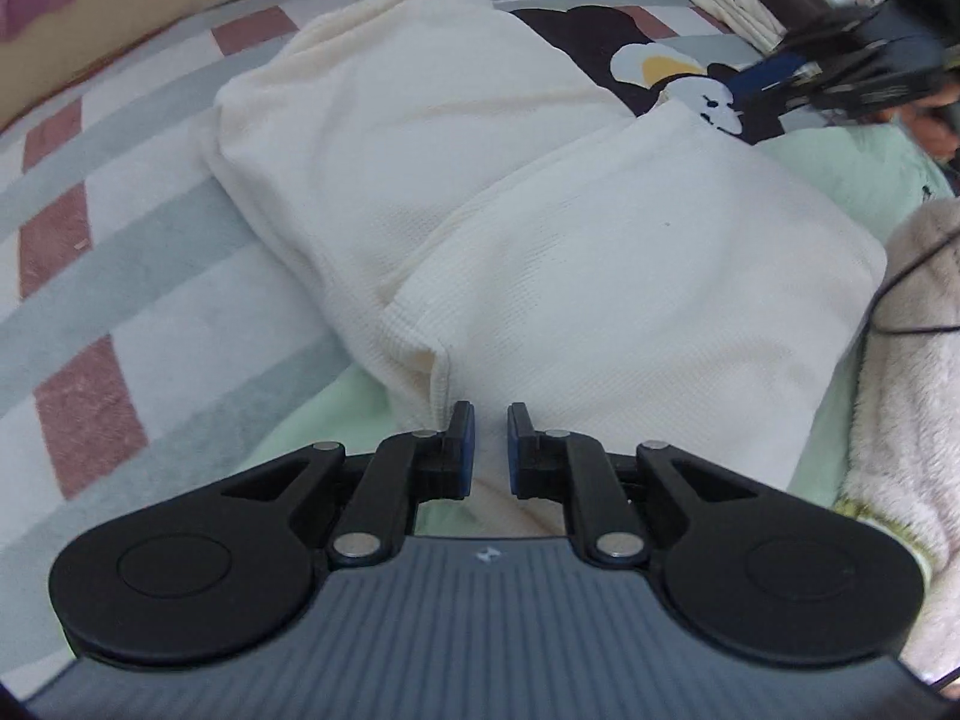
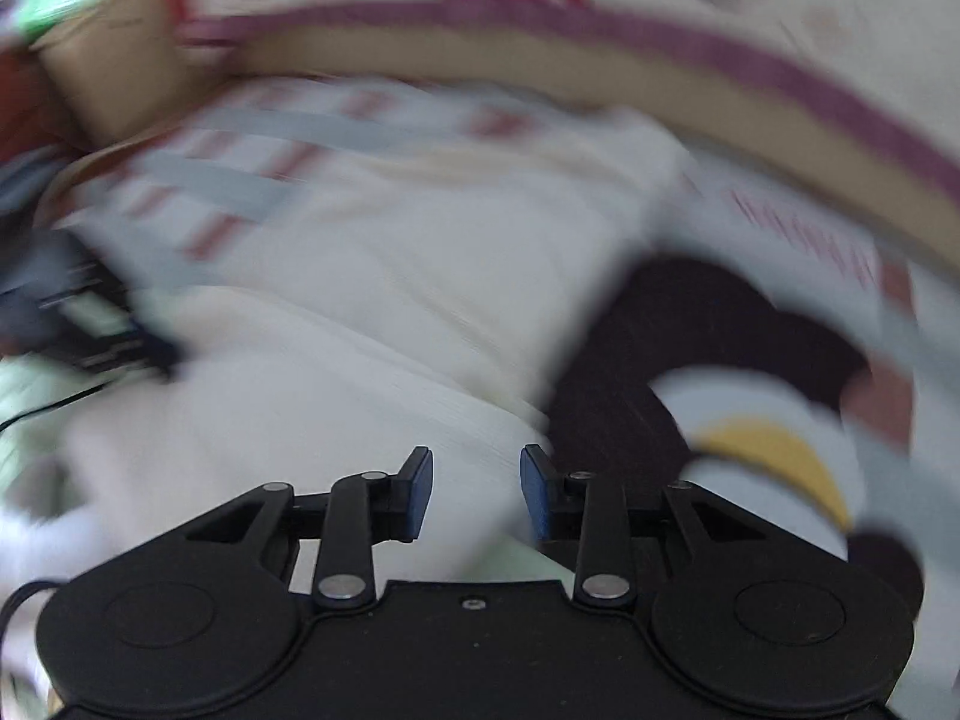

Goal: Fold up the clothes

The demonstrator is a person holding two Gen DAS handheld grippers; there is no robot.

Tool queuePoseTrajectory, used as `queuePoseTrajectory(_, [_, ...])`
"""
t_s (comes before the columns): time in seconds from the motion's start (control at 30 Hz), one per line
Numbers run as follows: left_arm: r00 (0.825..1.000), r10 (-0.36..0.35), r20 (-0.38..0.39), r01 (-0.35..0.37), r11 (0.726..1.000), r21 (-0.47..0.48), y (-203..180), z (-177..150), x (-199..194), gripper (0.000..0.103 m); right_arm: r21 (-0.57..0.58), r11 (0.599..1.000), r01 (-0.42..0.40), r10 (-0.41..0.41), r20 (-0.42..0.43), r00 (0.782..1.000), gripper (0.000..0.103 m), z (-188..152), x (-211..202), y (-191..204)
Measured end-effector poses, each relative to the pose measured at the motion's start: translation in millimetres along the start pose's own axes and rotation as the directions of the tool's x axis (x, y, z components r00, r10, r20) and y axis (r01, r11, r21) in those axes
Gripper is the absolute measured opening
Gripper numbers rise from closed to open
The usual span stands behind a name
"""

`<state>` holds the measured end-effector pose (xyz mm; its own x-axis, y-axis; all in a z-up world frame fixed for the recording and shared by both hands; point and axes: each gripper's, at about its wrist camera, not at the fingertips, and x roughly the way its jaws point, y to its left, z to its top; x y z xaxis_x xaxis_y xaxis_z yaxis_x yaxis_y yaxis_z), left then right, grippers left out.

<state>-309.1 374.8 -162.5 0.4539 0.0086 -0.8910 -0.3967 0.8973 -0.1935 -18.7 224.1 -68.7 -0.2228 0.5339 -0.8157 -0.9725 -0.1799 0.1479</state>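
A cream knit garment (image 1: 540, 210) lies folded lengthwise on the bed, its near part doubled over. My left gripper (image 1: 490, 414) points down at the garment's near hem. Its blue pads stand a narrow gap apart, and I see no cloth pinched between them. My right gripper (image 2: 477, 456) is open over the garment's (image 2: 390, 300) side edge, with nothing gripped; that view is blurred by motion. It also shows as a dark blurred shape at the upper right of the left wrist view, the right gripper (image 1: 762, 81) just beyond the garment's far corner.
The bed cover (image 1: 120, 252) is plaid, with a dark cartoon bear (image 1: 600, 42) printed on it. A mint green cloth (image 1: 336, 414) lies under the garment. A fluffy beige blanket (image 1: 912, 348) and a black cable (image 1: 894, 294) sit at the right. Folded cream clothes (image 1: 738, 12) rest at the far right.
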Motion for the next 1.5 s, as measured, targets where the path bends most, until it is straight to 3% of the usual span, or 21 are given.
queuePoseTrajectory(0.07, [1.000,0.002,0.018,-0.002,1.000,-0.003,-2.3,1.7,-1.6,0.012,-0.166,0.984,-0.056,0.060,0.022,0.998,0.062,2.5,-13.4,35.5])
queuePoseTrajectory(0.2, [0.993,0.039,0.112,-0.037,0.999,-0.022,-2.2,8.4,-1.9,0.012,-0.456,0.876,-0.156,0.135,-0.079,0.988,0.062,-9.5,-1.2,114.4])
queuePoseTrajectory(0.33, [0.991,0.065,0.119,-0.062,0.998,-0.031,-0.1,13.7,6.5,0.012,-0.582,0.788,-0.201,0.112,-0.185,0.976,0.062,-30.4,32.6,160.1])
queuePoseTrajectory(0.4, [0.989,0.086,0.119,-0.086,0.996,-0.010,-3.7,15.4,8.5,0.012,-0.640,0.745,-0.188,0.063,-0.213,0.975,0.062,-42.3,44.2,170.5])
queuePoseTrajectory(0.5, [0.984,0.098,0.146,-0.098,0.995,-0.013,-3.2,19.2,10.6,0.012,-0.751,0.646,-0.135,-0.040,-0.210,0.977,0.062,-61.9,55.9,179.2])
queuePoseTrajectory(0.7, [0.982,0.066,0.176,-0.042,0.990,-0.135,18.6,21.8,15.1,0.012,-0.850,0.524,0.042,-0.209,-0.081,0.974,0.062,-82.0,73.9,185.8])
queuePoseTrajectory(0.8, [0.972,0.103,0.213,-0.077,0.989,-0.126,18.0,20.4,8.9,0.012,-0.878,0.469,0.096,-0.245,-0.025,0.969,0.062,-91.6,79.6,187.7])
queuePoseTrajectory(0.83, [0.966,0.096,0.239,-0.072,0.991,-0.110,15.7,19.3,4.4,0.012,-0.882,0.459,0.107,-0.246,-0.011,0.969,0.054,-92.9,80.0,187.6])
queuePoseTrajectory(0.87, [0.960,0.075,0.269,-0.060,0.996,-0.064,10.2,18.1,-2.2,0.015,-0.876,0.467,0.122,-0.244,0.005,0.970,0.018,-90.7,78.2,185.9])
queuePoseTrajectory(0.9, [0.953,0.044,0.298,-0.045,0.999,-0.002,3.0,16.8,-10.0,0.017,-0.852,0.503,0.143,-0.236,0.023,0.971,0.011,-83.7,73.0,181.7])
queuePoseTrajectory(0.97, [0.942,-0.050,0.331,0.015,0.994,0.107,-12.3,15.9,-27.4,0.029,-0.794,0.583,0.172,-0.216,0.052,0.975,0.011,-68.0,61.6,171.2])
queuePoseTrajectory(1.07, [0.918,-0.246,0.311,0.196,0.963,0.185,-26.4,22.2,-48.4,0.037,-0.654,0.743,0.142,-0.142,0.053,0.988,0.011,-36.2,38.4,143.3])
queuePoseTrajectory(1.17, [0.889,-0.385,0.247,0.331,0.914,0.235,-39.4,29.6,-58.1,0.049,-0.546,0.834,0.078,-0.070,0.035,0.997,0.011,-14.5,30.2,123.8])
queuePoseTrajectory(1.27, [0.903,-0.399,0.161,0.360,0.905,0.227,-48.6,36.3,-47.0,0.056,-0.451,0.892,0.018,-0.012,0.015,1.000,0.011,-4.0,26.1,106.3])
queuePoseTrajectory(1.33, [0.922,-0.364,0.130,0.332,0.918,0.217,-53.0,38.0,-33.8,0.066,-0.405,0.914,-0.013,0.017,0.006,1.000,0.011,-0.1,25.6,96.8])
queuePoseTrajectory(1.5, [0.952,-0.297,0.077,0.282,0.945,0.167,-56.8,40.0,-6.2,0.067,-0.320,0.947,-0.028,0.030,0.000,1.000,0.011,17.0,42.5,76.4])
